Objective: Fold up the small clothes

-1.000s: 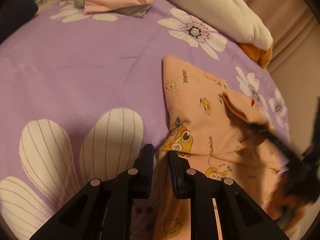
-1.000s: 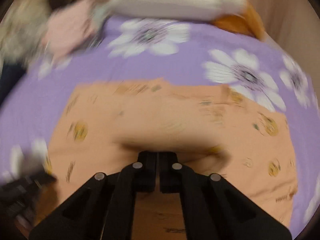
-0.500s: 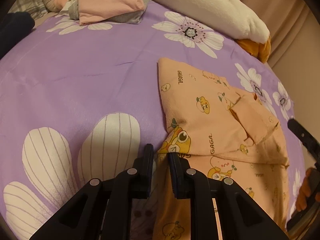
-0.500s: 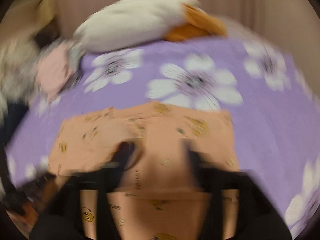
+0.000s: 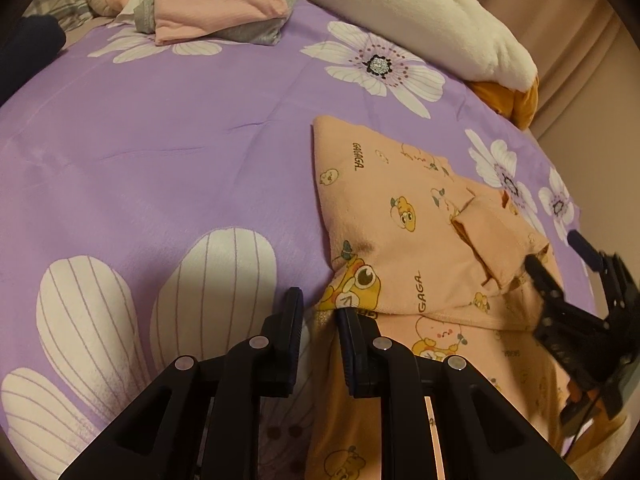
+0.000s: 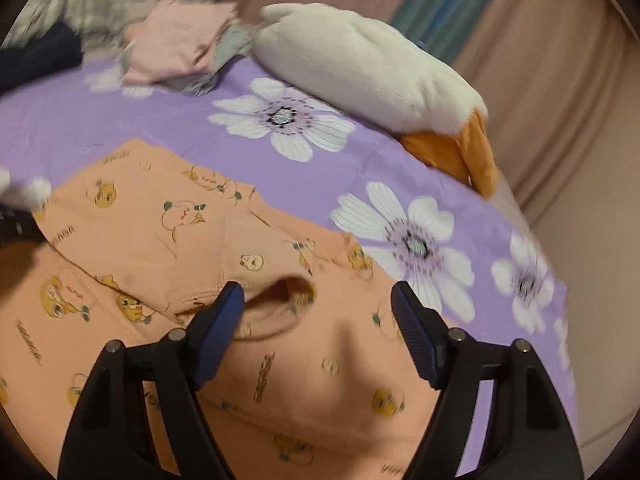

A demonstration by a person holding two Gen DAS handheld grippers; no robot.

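A small orange garment with cartoon prints (image 5: 400,216) lies partly folded on the purple flowered bedspread (image 5: 160,152). It also shows in the right wrist view (image 6: 168,240). My left gripper (image 5: 318,312) is shut on the garment's near left edge. My right gripper (image 6: 318,304) is open and empty, just above the folded sleeve cuff (image 6: 280,296). It also shows at the right edge of the left wrist view (image 5: 560,276).
A stack of folded pink and grey clothes (image 5: 216,0) lies at the back left. A white and orange plush toy (image 6: 376,76) lies along the back of the bed. A dark garment (image 5: 28,48) sits at the far left. Curtains (image 6: 540,40) hang behind.
My right gripper has let go of the sleeve fold and opened wide, pulling back toward the garment's right side. My left gripper stays shut on the edge.
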